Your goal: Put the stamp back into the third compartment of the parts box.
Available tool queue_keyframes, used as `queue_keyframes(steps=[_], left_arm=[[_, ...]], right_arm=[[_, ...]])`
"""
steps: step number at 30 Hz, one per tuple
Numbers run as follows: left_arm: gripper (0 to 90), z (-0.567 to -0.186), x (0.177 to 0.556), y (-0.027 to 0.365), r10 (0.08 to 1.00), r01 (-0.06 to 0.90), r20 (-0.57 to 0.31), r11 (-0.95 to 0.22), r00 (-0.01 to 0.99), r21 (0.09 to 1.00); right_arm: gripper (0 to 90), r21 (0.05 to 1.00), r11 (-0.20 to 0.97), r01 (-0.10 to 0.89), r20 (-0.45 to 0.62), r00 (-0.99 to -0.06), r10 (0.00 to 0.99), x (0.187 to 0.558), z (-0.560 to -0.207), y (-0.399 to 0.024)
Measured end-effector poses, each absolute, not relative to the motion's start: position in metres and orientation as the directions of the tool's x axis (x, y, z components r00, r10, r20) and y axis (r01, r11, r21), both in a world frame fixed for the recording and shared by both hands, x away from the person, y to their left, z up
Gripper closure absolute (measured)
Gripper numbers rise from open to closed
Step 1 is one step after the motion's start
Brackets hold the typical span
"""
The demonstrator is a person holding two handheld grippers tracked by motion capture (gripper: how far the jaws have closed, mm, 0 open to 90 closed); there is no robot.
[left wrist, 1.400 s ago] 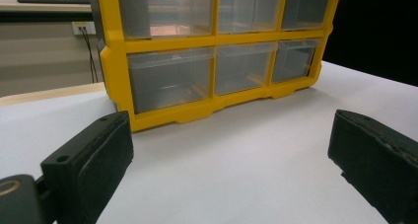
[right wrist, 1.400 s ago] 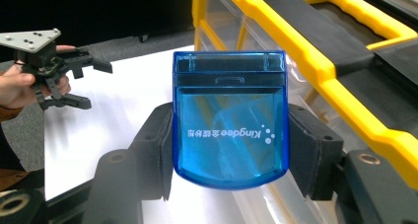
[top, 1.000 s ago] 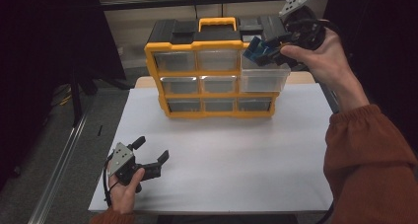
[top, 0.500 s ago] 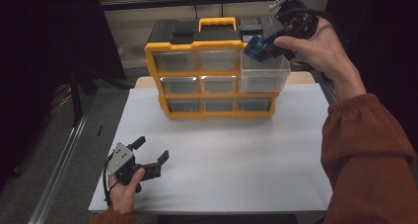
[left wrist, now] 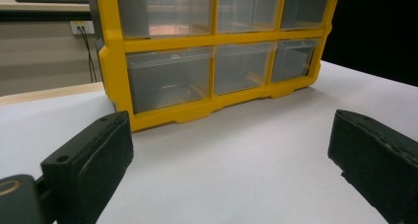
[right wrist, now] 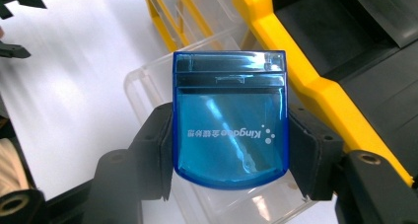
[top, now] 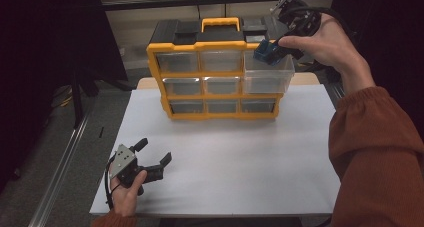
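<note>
Resting: the left gripper (top: 152, 159) is lying low at the lower left of the high view, jaws spread wide with nothing between them, sitting on the white table (top: 240, 162).
Facing: in the left gripper view its two black jaws are framing bare tabletop, with the yellow organizer (left wrist: 217, 41) filling the upper middle of the frame.
Standing: the organizer (top: 217, 74) is sitting at the upper centre of the high view, most drawers pushed in.
Protruding: one clear drawer (top: 267, 74) at the organizer's upper right is pulled out and standing open.
Gripping: the right gripper (right wrist: 229, 152) is clamping a blue box (right wrist: 230, 120) by its two sides.
Hovering: the blue box (top: 267, 52) is hanging just above the open drawer, at the upper right of the high view, not yet inside.
Done, as I judge it: the drawer is opened and the box is picked up and brought over.
Left: lowering the box in, letting go, and likely pushing the drawer shut.
</note>
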State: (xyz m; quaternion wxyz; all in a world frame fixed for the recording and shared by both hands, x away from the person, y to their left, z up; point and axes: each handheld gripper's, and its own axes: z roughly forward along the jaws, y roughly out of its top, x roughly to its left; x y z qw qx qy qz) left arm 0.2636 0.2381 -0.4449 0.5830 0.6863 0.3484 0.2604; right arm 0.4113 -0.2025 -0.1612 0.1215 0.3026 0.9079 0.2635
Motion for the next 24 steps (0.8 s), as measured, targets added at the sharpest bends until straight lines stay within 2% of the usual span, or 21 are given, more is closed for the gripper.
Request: queue_keyframes(steps=[9,24], left_arm=[[3.8,-0.445,0.264,0.239,0.785,0.180,-0.057,-0.070,0.617,0.981],[4.1,-0.445,0.263,0.237,0.787,0.182,-0.055,-0.073,0.614,0.981]], right_arm=[[42.2,0.507,0.694,0.511,-0.043,-0.789,0.613,0.419,-0.169,-0.203],[42.1,0.496,0.686,0.533,-0.028,-0.780,0.626,0.425,-0.175,-0.203]])
